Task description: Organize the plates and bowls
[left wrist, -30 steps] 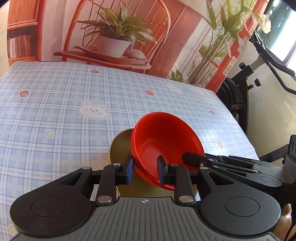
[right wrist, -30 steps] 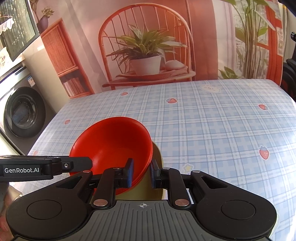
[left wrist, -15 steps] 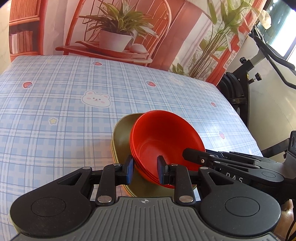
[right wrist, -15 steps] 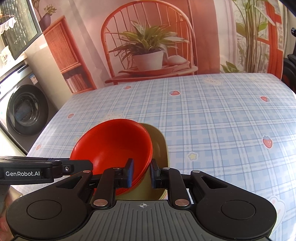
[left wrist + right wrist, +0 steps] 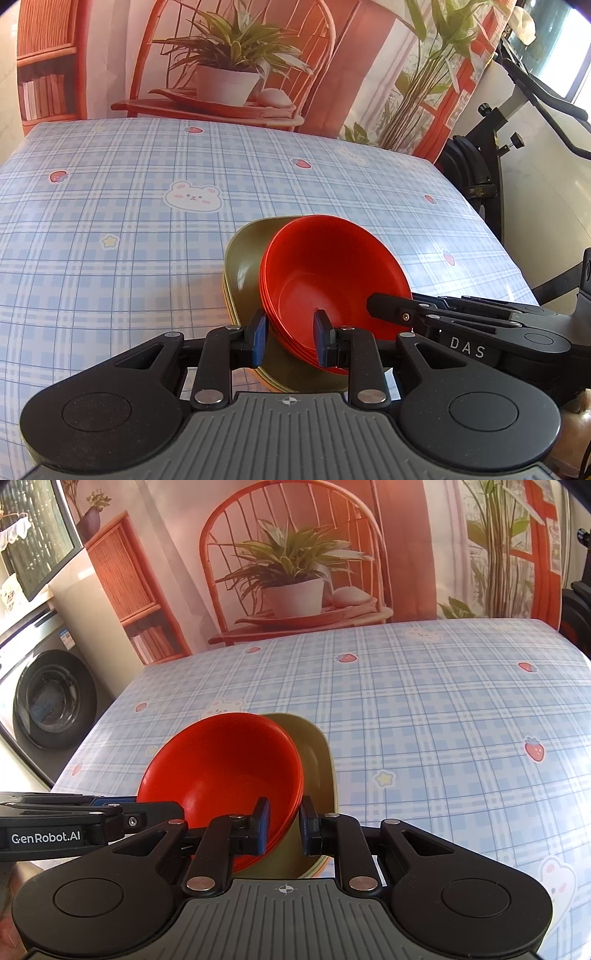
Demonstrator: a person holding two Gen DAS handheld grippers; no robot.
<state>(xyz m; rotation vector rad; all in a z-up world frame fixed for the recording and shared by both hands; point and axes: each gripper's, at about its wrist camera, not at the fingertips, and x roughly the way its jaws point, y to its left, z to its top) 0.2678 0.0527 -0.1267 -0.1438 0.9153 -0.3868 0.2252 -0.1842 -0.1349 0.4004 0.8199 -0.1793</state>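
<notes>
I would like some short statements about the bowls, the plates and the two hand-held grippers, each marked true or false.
1. The red bowls are nested in a stack. True.
2. The bowls sit on olive-green plates. True.
3. The left hand-held gripper is wide open, away from the bowls. False: it clamps the bowls' rim.
4. The right hand-held gripper holds a cup. False: it grips the bowls' rim.
5. The tablecloth is plain white. False: blue plaid with strawberries.

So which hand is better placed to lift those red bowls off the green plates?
Right, narrowly. Both the left gripper and right gripper pinch the red bowls at the rim, but the right one's outer finger sits between bowls and olive plates, probably helping separate them.
</notes>
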